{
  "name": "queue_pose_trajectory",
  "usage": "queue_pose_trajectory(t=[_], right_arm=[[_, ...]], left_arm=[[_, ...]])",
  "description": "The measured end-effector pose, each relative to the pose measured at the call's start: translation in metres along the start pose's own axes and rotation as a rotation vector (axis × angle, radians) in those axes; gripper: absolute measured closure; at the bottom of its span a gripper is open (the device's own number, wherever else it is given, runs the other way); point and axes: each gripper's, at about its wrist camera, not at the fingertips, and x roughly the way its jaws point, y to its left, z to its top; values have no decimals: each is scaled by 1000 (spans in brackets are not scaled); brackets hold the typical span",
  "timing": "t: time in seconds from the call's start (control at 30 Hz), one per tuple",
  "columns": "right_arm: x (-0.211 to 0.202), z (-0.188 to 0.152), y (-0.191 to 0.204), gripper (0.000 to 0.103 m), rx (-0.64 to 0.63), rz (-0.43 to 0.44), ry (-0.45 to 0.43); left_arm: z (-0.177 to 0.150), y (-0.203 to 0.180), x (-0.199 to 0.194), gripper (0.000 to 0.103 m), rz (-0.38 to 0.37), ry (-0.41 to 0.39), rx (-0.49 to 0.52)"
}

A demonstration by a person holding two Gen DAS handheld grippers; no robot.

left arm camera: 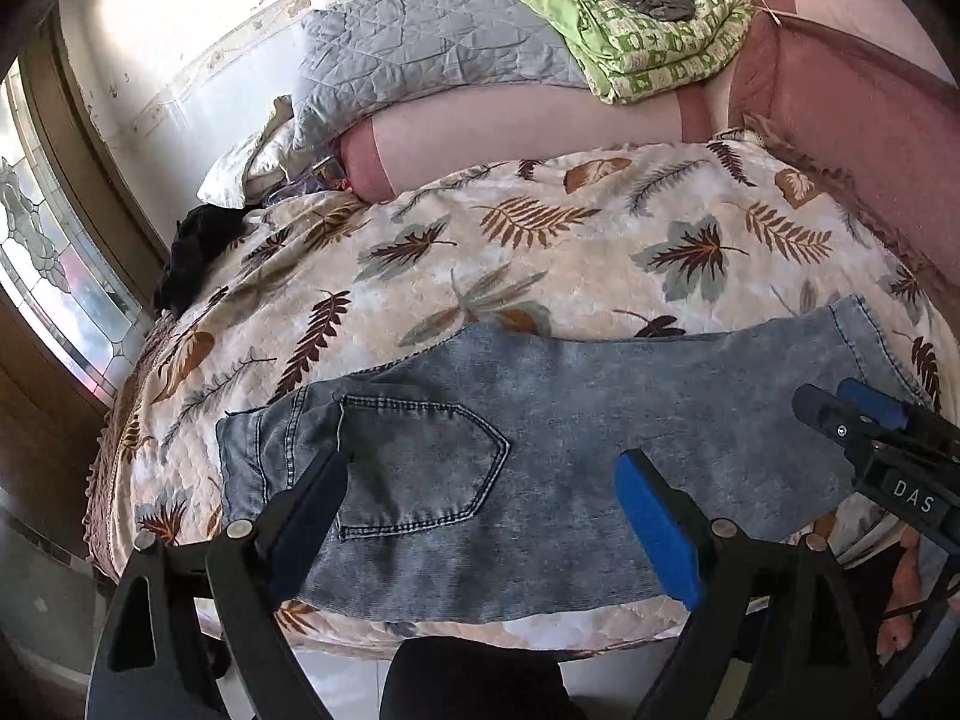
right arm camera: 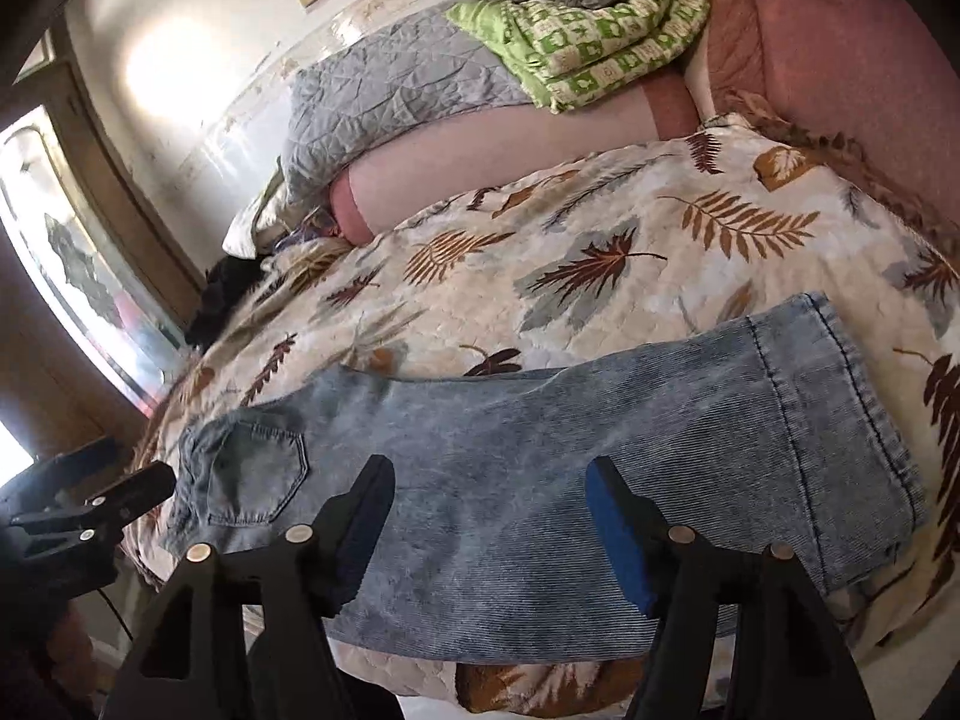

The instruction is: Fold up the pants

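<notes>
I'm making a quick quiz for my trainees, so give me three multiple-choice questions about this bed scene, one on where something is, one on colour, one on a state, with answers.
1. Where does the faded blue denim pair of pants lie?
A. Along the near edge of the leaf-print bedspread
B. On the grey quilted blanket
C. On the floor

2. What colour is the checked folded quilt at the back?
A. Red
B. Green and cream
C. Black

3. How does the left gripper stand?
A. Shut on the pants
B. Open, holding nothing
C. Shut on a pillow

Answers: 1 A, the denim stretches flat across the near edge of the bedspread. 2 B, green squares show on cream. 3 B, its blue-padded fingers stand wide apart above the denim.
</notes>
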Motion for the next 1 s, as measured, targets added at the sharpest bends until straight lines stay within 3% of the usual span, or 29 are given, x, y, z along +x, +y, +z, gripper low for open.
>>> queue_pose_trajectory(t=[0.2, 0.53, 1.0], right_arm=[[1, -3, 11, 33, -73, -85, -23], [0, -3, 15, 33, -150, -307, -84], [-1, -4, 21, 33, -205, -351, -103]], left_arm=[[-4, 1, 3, 12, 3, 0, 6], [-6, -4, 8, 12, 1, 13, 18], [-6, -8, 12, 12, 6, 20, 35]])
